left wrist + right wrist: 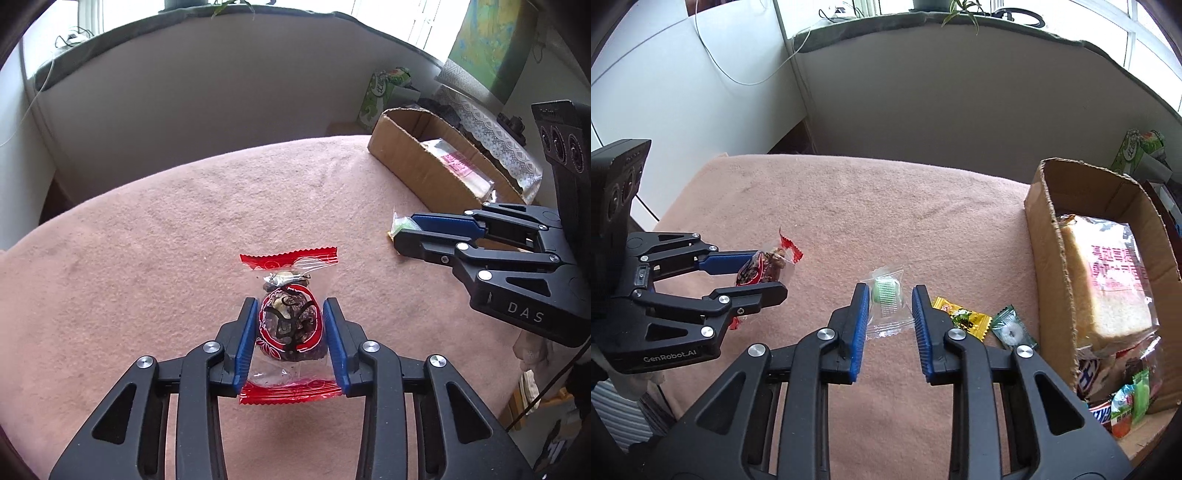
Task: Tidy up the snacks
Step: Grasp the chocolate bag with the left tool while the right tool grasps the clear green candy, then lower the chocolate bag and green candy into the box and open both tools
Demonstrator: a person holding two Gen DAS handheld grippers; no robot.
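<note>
The red-edged snack packet [289, 325] sat pinched between the left gripper [290, 343] pads above the pink cloth [147, 240]. The right gripper [890, 328] stood parted around a green candy [885, 291] on the cloth. Only its view showed the yellow candy [962, 317], mint [1012, 330] and bread [1108, 280] in the cardboard box [1052, 266].

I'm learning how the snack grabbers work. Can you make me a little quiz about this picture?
1. True or false: the left gripper is squeezing the red-edged snack packet.
2. Which snack lies between the right gripper's fingers? A) the yellow candy B) the clear packet with a green sweet C) the bread bag
3. Fill in: the bread bag sits inside the cardboard ____.

Key: 1 true. 2 B; the fingers stand apart on either side of it and have not pinched it. 3 box.
</note>
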